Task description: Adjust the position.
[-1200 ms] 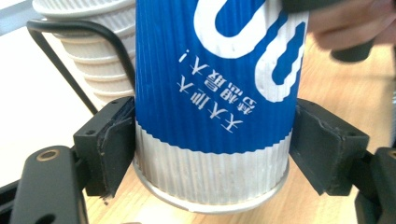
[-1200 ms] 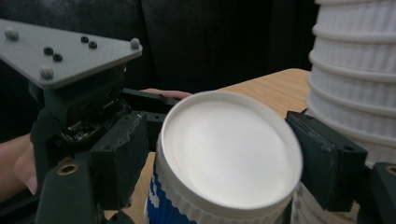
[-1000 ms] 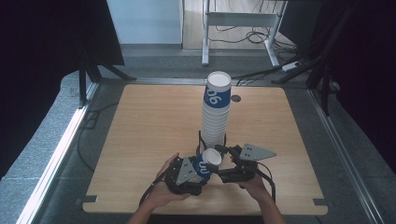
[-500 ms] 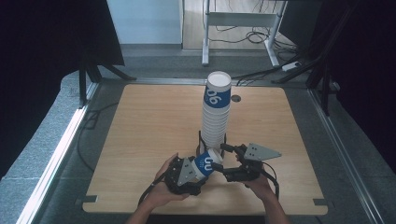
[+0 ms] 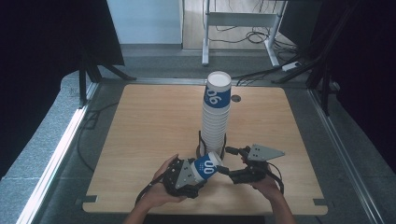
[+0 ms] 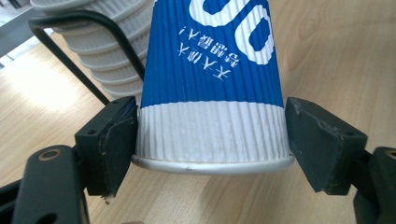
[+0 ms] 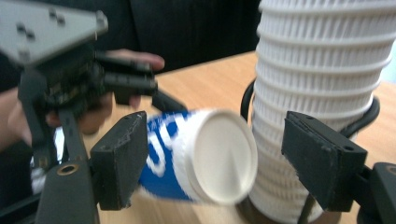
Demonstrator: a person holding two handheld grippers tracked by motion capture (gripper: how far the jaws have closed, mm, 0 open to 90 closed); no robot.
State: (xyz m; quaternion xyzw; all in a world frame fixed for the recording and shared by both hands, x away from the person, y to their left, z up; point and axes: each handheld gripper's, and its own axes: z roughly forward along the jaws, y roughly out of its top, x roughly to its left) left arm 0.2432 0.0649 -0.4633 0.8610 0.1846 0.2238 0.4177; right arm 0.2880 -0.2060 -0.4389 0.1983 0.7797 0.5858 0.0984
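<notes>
A blue and white ribbed paper cup (image 5: 208,166) lies level above the table's front, base toward the right. My left gripper (image 5: 196,172) is shut on its wide rim end; in the left gripper view both pads press the cup (image 6: 210,70) and have just been closing. My right gripper (image 5: 225,169) stands open around the cup's base (image 7: 219,158), its right pad well clear of the cup. Just behind rises a tall stack of cups (image 5: 215,116) in a black wire holder (image 5: 201,140).
The wooden table (image 5: 140,140) has a small round hole (image 5: 236,98) at the back. Beyond it stand a white desk frame (image 5: 238,18) with floor cables and dark screens on both sides. The stack (image 7: 322,70) is close beside my right jaw.
The held cup has shifted slightly left and lower and turned from end-on toward the camera to lying on its side. The right gripper has edged in toward its base.
</notes>
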